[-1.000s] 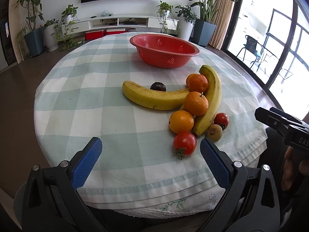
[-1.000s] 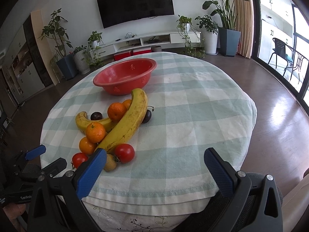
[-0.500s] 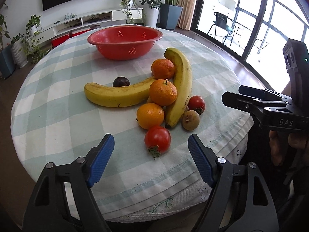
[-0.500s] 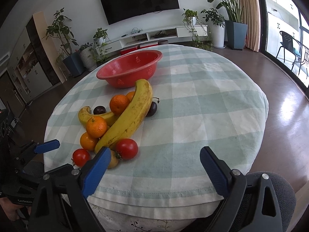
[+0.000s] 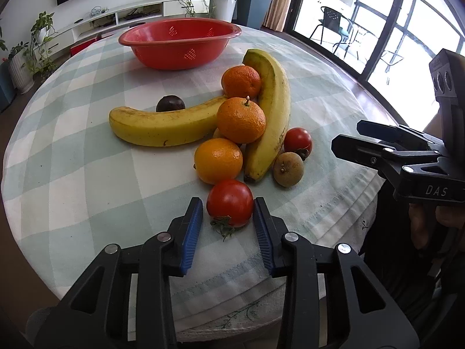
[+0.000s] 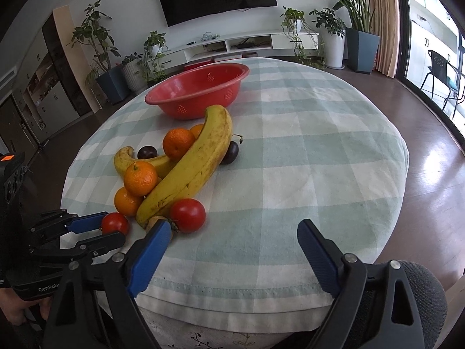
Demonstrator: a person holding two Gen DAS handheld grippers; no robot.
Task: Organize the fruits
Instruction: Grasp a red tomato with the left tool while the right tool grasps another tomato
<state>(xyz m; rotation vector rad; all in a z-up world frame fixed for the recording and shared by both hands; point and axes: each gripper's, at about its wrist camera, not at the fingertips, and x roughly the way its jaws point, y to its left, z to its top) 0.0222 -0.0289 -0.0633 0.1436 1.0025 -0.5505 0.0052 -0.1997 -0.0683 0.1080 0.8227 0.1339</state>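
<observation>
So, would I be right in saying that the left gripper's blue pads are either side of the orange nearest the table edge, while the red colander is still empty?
Not quite: the left wrist view shows the left gripper closing its blue pads either side of the nearest tomato, not an orange. The red colander is indeed empty.

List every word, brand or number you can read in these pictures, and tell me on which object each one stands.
"DAS": white letters on the black body of the right gripper, seen in the left wrist view.
"GenRob", cut off by the near jaw: on the black body of the left gripper, seen in the right wrist view.
The fruit, red bowl and checked tablecloth show no readable text.
</observation>
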